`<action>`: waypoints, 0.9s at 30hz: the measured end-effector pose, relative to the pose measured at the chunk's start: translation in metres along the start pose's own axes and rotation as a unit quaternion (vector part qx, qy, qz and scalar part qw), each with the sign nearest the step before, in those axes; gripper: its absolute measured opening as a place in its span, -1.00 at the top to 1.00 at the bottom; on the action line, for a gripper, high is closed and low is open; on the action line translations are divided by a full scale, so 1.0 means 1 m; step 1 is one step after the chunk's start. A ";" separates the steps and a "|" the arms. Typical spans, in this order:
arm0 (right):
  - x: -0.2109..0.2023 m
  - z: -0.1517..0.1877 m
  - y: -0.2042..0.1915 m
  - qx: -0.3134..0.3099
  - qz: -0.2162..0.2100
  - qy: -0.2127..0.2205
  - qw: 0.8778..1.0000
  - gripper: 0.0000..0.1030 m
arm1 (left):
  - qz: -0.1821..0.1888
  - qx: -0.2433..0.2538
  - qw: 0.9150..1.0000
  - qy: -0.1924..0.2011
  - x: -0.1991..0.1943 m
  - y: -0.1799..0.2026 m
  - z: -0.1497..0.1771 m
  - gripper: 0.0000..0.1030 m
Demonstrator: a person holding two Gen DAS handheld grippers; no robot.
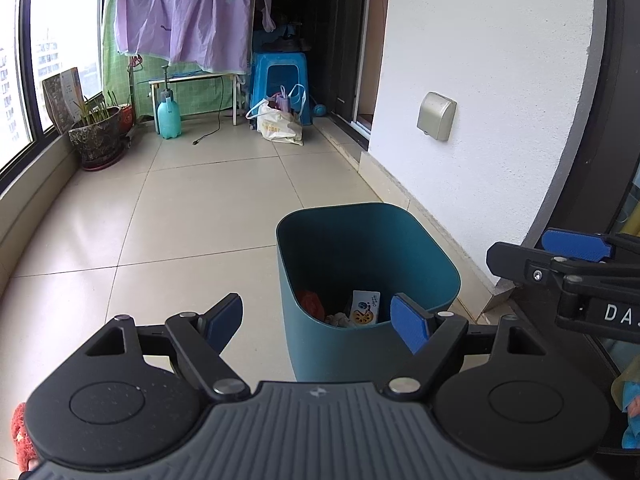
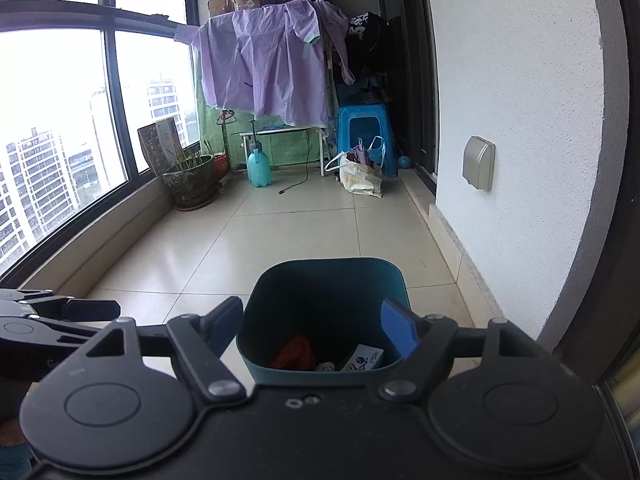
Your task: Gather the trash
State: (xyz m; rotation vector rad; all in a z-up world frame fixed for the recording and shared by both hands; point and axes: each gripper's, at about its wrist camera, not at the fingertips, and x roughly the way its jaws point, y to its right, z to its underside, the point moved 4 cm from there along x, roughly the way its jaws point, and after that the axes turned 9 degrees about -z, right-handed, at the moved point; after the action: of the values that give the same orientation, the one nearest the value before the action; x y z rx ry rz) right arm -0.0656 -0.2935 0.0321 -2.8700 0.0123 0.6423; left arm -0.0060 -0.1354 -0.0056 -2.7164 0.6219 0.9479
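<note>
You're holding both grippers over the teal bin, which is standing on the tiles by the white wall. Your left gripper is sitting wide apart with nothing between the fingers. Your right gripper is spread and nothing's in it either. Down in the bin there's a red wrapper and a small white card, print too small to read. Only the left view is showing "DA" in white letters on the right gripper's side; only the right view is catching the tower blocks outside.
</note>
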 end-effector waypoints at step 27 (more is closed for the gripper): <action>0.004 0.005 -0.009 -0.003 0.000 0.000 1.000 -0.52 | 0.007 -0.017 1.000 0.024 -0.008 -0.007 -0.003 -0.58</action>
State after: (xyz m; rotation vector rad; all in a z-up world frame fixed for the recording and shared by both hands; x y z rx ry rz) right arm -0.0633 -0.2833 0.0281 -2.8764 0.0108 0.6423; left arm -0.0067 -0.1277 0.0017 -2.7758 0.6404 0.9061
